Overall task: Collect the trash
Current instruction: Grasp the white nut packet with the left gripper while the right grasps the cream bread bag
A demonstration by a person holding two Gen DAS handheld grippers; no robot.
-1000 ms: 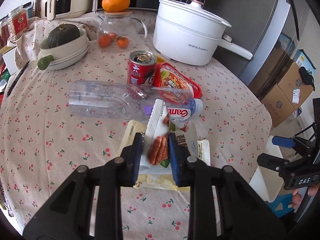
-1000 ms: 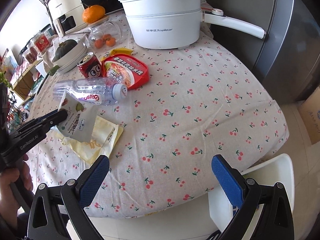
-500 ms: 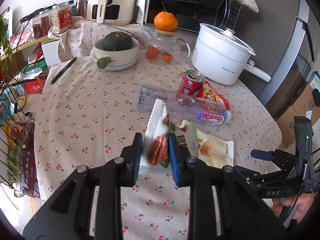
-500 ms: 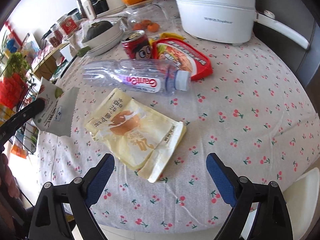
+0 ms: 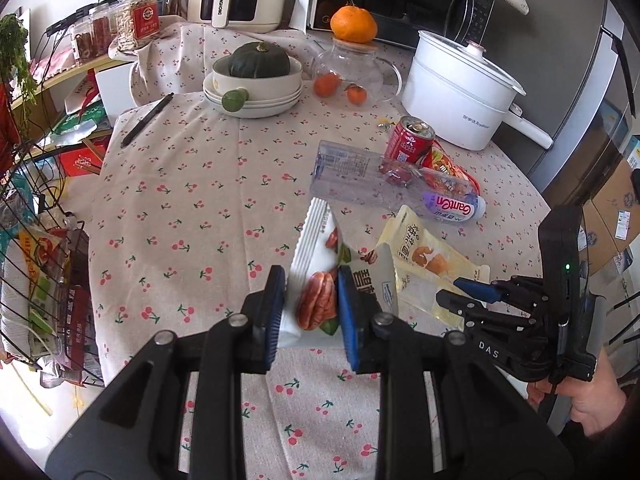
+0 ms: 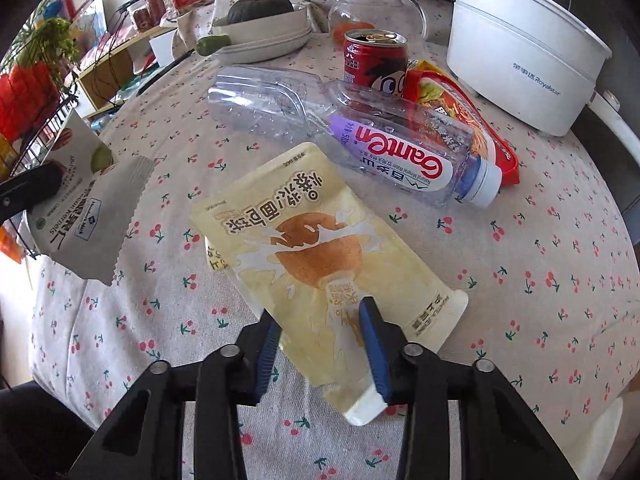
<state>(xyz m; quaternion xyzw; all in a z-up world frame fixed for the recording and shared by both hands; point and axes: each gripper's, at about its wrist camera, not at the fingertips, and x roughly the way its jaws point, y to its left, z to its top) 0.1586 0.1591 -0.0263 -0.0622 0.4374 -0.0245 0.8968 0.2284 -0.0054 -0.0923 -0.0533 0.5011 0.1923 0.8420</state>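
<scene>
We find the left gripper (image 5: pixel 311 307) clamped narrowly on a nut packet (image 5: pixel 320 276), lifted beside the water bottle (image 6: pixel 360 136). The right gripper (image 6: pixel 320 344) is closing on the yellow pouch (image 6: pixel 316 256) lying just before that bottle, pads at its near end.

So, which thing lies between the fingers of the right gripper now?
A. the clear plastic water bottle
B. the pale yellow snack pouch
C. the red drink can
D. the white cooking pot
B: in the right wrist view the right gripper is closing its blue fingers on the near corner of the pale yellow snack pouch.
</scene>
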